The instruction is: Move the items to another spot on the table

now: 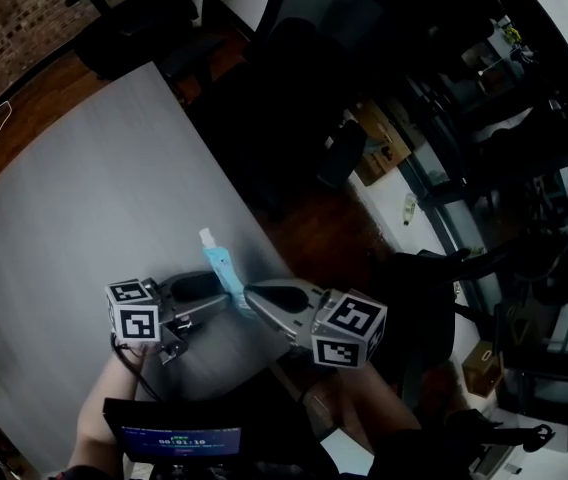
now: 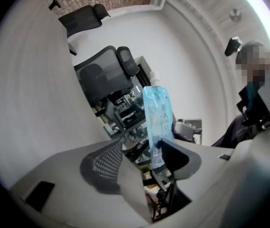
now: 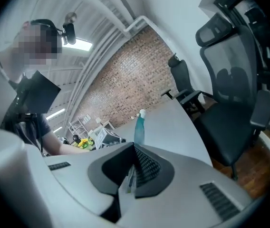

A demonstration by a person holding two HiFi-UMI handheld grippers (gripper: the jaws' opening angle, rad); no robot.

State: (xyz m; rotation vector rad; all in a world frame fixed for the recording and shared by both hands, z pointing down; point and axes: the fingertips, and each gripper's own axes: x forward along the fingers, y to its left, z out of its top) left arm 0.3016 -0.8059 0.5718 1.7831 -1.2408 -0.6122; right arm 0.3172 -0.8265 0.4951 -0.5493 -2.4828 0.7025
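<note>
A slim blue pouch [image 1: 220,266] with a white cap [image 1: 207,236] stands between the two grippers, over the table [image 1: 94,198] and close to its right-hand edge. No view shows whether its base rests on the table. The pouch is translucent, and what it contains cannot be made out.

The right gripper [image 1: 251,298] comes in from the right of the pouch. In the right gripper view its jaws [image 3: 134,148] are pressed together on a thin pale sliver. That sliver runs up into the pouch [image 3: 139,129], seen edge-on with its cap [image 3: 142,112] on top, so the jaws look clamped on the pouch's lower edge.

The left gripper [image 1: 222,302] comes in from the left of the pouch. In the left gripper view its jaws [image 2: 142,148] stand well apart. The pouch's [image 2: 158,118] lower end hangs between them, close against the dark pad [image 2: 178,158] of one jaw and clear of the mesh-faced pad [image 2: 107,161] of the other.

Dark characters are printed down the face of the pouch, too blurred to read. Nearer the person than the pouch, a small screen [image 1: 179,440] shows lit digits too small to read with certainty. A bare forearm [image 1: 99,408] leads up to the left gripper's marker cube [image 1: 134,311]. The right gripper's marker cube [image 1: 349,328] sits to the right of the pouch.

Beyond the pouch the grey table stretches away bare. Past its far edge stand black mesh office chairs [image 3: 235,80], and farther off is a brick wall [image 3: 130,84].
</note>
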